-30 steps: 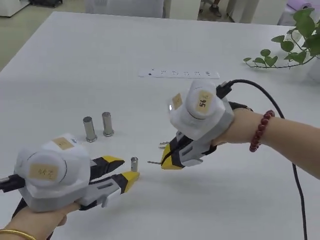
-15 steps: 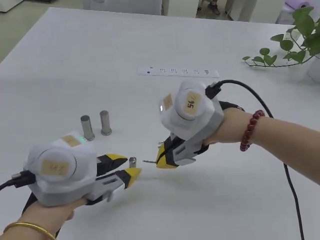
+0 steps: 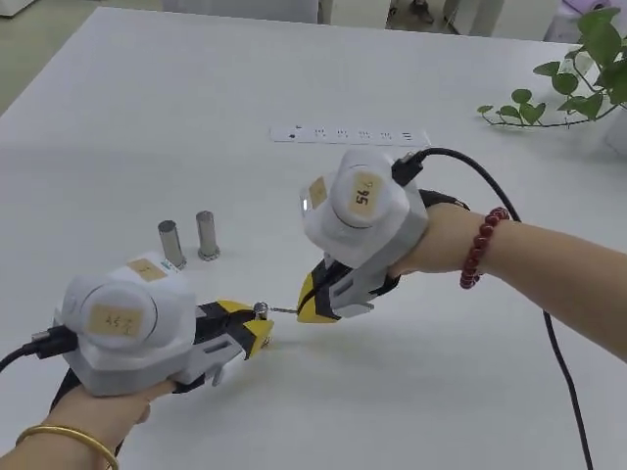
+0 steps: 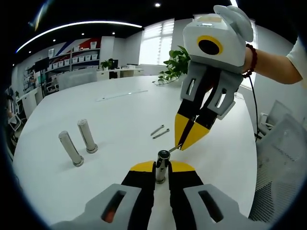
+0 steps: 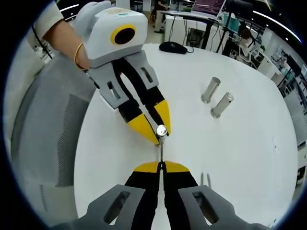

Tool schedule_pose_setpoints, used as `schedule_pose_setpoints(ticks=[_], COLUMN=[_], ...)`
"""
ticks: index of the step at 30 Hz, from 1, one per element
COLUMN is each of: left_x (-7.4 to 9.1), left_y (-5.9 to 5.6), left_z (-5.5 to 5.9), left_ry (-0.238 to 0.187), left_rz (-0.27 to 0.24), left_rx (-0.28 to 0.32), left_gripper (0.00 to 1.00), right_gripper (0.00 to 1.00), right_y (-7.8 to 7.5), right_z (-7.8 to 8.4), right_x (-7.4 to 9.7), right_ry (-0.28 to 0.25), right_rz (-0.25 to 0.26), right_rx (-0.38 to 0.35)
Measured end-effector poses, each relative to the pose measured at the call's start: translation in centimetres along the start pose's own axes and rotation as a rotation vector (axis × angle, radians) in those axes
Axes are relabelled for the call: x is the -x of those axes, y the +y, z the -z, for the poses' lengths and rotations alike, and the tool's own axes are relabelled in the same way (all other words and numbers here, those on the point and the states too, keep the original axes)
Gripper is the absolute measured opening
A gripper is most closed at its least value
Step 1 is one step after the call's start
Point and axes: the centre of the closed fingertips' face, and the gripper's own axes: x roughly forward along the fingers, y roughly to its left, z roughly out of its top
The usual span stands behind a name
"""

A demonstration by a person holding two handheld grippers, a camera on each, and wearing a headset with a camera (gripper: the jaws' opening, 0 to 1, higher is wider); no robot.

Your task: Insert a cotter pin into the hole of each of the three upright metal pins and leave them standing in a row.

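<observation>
Standing upright on the white table [image 3: 147,117], the metal pin [image 4: 162,165] is clamped at mid-height between the yellow-tipped jaws of the left gripper [image 3: 250,331], which are closed down to the width of the pin's shank. The pin's round head shows just above the jaw tips. The cotter pin [image 5: 161,148] is held by the right gripper [image 5: 161,166], whose jaws are pressed together on one end, so that the thin wire projects straight forward from the tips. The free end of the wire meets the upper part of the metal pin, directly below its head. Whether it has entered the hole cannot be told. In the head view the two grippers face each other tip to tip, the left one low and level, the right one angled down from above. Two further metal pins [image 3: 171,243] stand upright side by side, to the left of the clamped pin and well apart from both grippers. Two loose cotter pins [image 4: 159,131] lie flat on the table near the right gripper. A power strip [image 3: 350,138] lies farther back, and a plant [image 3: 578,69] stands at the far right corner.
</observation>
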Motion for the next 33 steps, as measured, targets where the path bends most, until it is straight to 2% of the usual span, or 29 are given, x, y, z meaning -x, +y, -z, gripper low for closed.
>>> schedule_pose_setpoints(ticks=[33], left_x=[-0.46], left_y=[0.13], left_z=[0.41], left_ry=[0.014], left_rz=[0.008], left_rx=[-0.014], left_gripper=[0.08], right_gripper=[0.04], right_y=[-0.21], right_z=[-0.42], right_x=[-0.31], right_ry=[0.041], right_rz=[-0.001], right_rx=[0.053])
